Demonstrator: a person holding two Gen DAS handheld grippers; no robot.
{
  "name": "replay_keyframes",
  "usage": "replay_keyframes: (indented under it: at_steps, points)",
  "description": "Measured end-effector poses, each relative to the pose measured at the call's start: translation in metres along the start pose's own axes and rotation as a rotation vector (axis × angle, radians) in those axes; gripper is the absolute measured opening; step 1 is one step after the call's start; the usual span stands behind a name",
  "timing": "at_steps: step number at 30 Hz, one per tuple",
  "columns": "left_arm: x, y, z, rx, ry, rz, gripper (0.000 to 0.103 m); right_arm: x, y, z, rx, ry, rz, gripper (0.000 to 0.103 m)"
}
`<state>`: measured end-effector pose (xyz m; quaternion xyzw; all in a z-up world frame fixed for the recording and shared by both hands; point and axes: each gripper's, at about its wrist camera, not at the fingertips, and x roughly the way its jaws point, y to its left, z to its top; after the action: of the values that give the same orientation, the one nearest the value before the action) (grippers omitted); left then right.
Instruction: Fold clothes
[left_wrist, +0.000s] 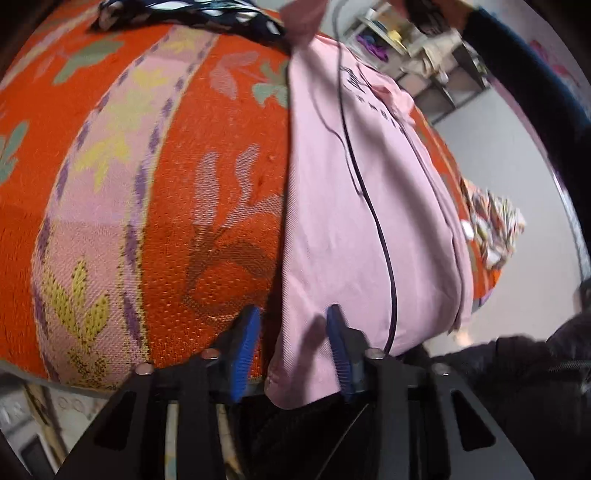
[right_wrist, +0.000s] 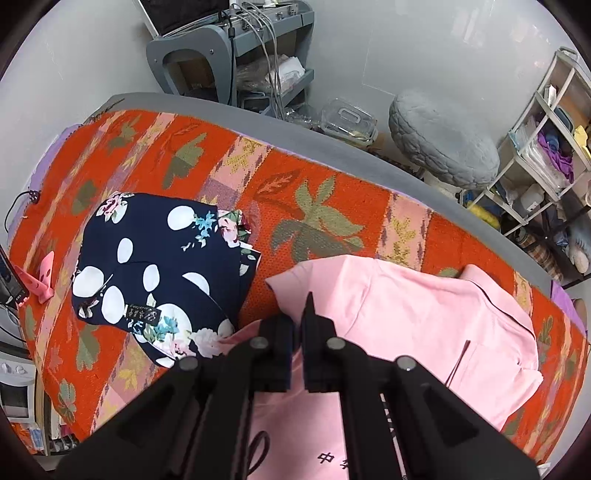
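Left view only: left gripper (left_wrist: 291, 332) released, blue ribbed pads (left_wrist: 243, 343) apart, hem of pink shirt (left_wrist: 332, 221) lying between them; thin black cable (left_wrist: 373, 221) trailing over the shirt ahead of the gripper; coarse orange woven blanket (left_wrist: 166, 184) with leaf motifs to its left.

Right view only: right gripper (right_wrist: 295, 317) clenched on a lifted fold of the shirt (right_wrist: 424, 314), the rest spread smooth ahead and to its right; folded navy dress (right_wrist: 159, 266) with white dots and flowers to the left; grey quilted stool (right_wrist: 443, 144) and shelf (right_wrist: 546, 147) beyond the blanket (right_wrist: 314, 192).

Below that gripper, dark print on the shirt reading "中" (right_wrist: 327, 458), remainder cut off; black label (right_wrist: 142, 314) on the dress illegible
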<state>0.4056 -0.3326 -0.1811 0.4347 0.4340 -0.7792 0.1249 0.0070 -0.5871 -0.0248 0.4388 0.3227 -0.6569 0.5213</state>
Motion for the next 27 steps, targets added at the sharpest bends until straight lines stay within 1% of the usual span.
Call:
replay_keyframes:
  at_steps: [2, 5, 9, 13, 16, 21, 24, 27]
  points:
    - [0.0, 0.006, -0.003, -0.037, 0.009, -0.041, 0.0, -0.003, -0.004, -0.002, 0.008, -0.006, 0.012, 0.004]
    - [0.001, -0.008, -0.005, 0.0, 0.022, -0.09, 0.0, -0.01, -0.013, -0.005, 0.03, -0.019, 0.026, 0.004]
    - [-0.009, -0.025, 0.0, 0.01, -0.009, -0.186, 0.0, -0.026, -0.027, -0.009, 0.06, -0.043, 0.036, 0.003]
    - [-0.017, -0.042, 0.006, 0.032, -0.022, -0.255, 0.0, -0.049, -0.05, -0.017, 0.089, -0.067, 0.039, 0.003]
    - [-0.01, -0.062, 0.009, 0.08, 0.001, -0.275, 0.0, -0.066, -0.073, -0.029, 0.118, -0.078, 0.04, 0.003]
    - [0.012, -0.088, 0.006, 0.136, 0.075, -0.305, 0.0, -0.088, -0.125, -0.062, 0.188, -0.091, 0.018, 0.003]
    - [0.027, -0.099, 0.003, 0.157, 0.122, -0.294, 0.0, -0.093, -0.164, -0.084, 0.244, -0.1, 0.002, 0.003]
    - [0.044, -0.101, 0.003, 0.138, 0.168, -0.273, 0.0, -0.085, -0.198, -0.102, 0.299, -0.12, 0.035, 0.003]
